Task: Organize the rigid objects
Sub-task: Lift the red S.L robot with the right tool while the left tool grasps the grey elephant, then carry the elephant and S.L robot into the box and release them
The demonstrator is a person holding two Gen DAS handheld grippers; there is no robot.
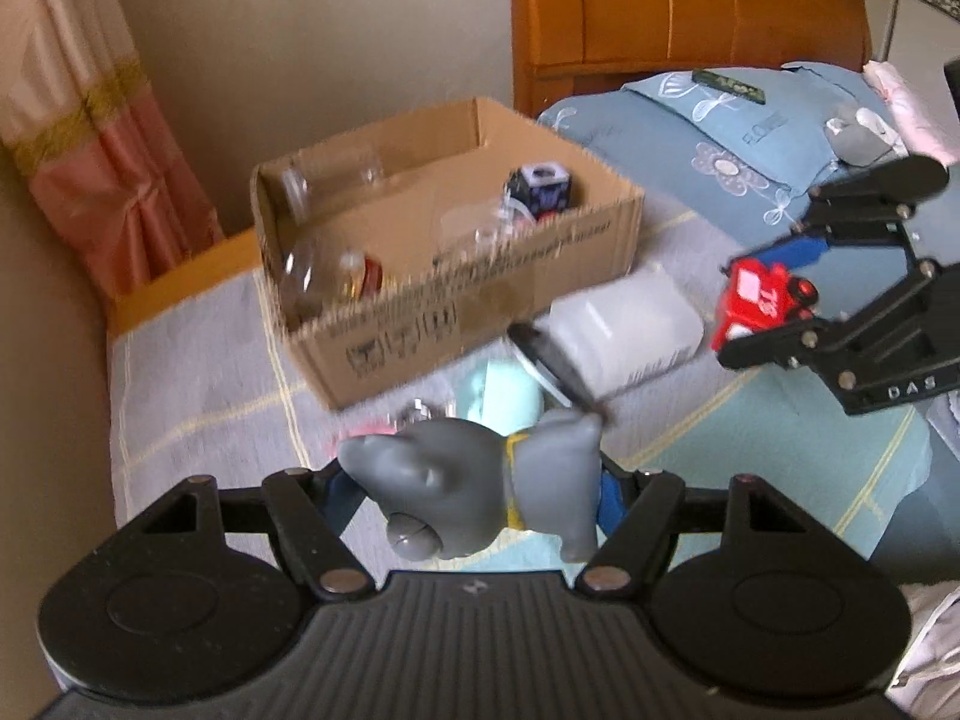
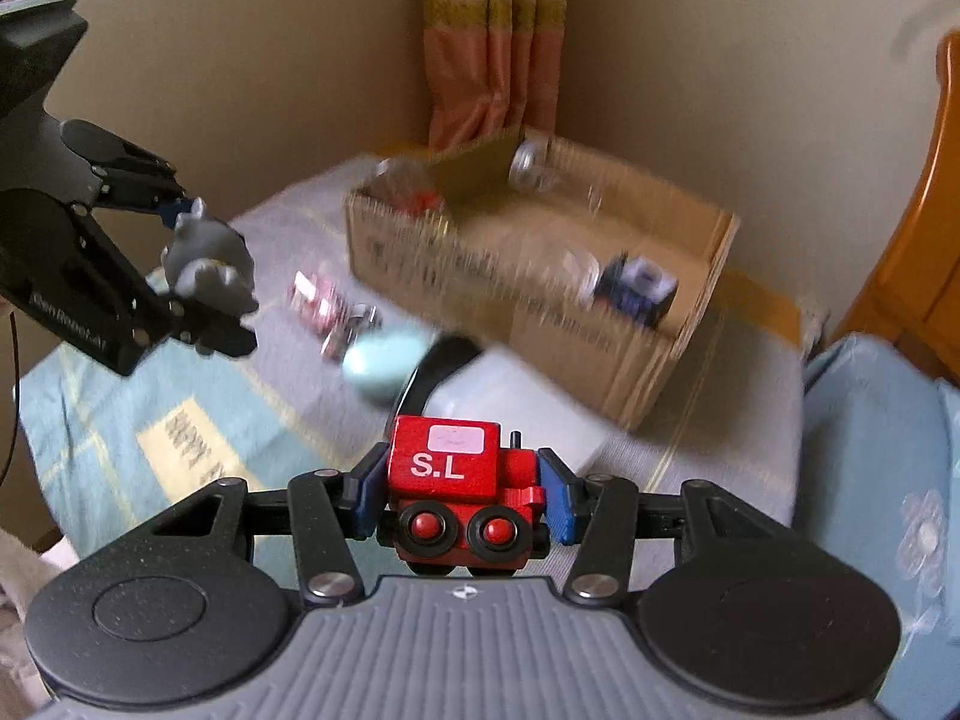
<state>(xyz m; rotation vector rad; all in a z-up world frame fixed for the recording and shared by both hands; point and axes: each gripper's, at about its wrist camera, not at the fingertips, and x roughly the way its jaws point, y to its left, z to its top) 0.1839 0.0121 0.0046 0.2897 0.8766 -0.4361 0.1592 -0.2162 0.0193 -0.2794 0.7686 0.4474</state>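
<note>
My left gripper [image 1: 480,492] is shut on a grey toy animal figure [image 1: 468,498] and holds it above the bed; both show in the right wrist view, gripper [image 2: 198,276], figure [image 2: 207,261]. My right gripper [image 2: 459,495] is shut on a red toy train [image 2: 462,495] marked "S.L"; in the left wrist view the gripper [image 1: 780,300] and train [image 1: 759,303] hang at the right. An open cardboard box [image 1: 480,306] on the bed holds clear bottles, a can and a blue cube toy [image 1: 543,189]. The box [image 2: 600,354] lies ahead of the right gripper.
On the bedspread in front of the box lie a white jar with a black lid [image 1: 624,330], a pale green round object [image 1: 501,393] and small pink items [image 2: 321,303]. Blue pillows [image 1: 720,138] and a wooden headboard [image 1: 678,12] lie to the right. A curtain [image 1: 90,150] hangs at the left.
</note>
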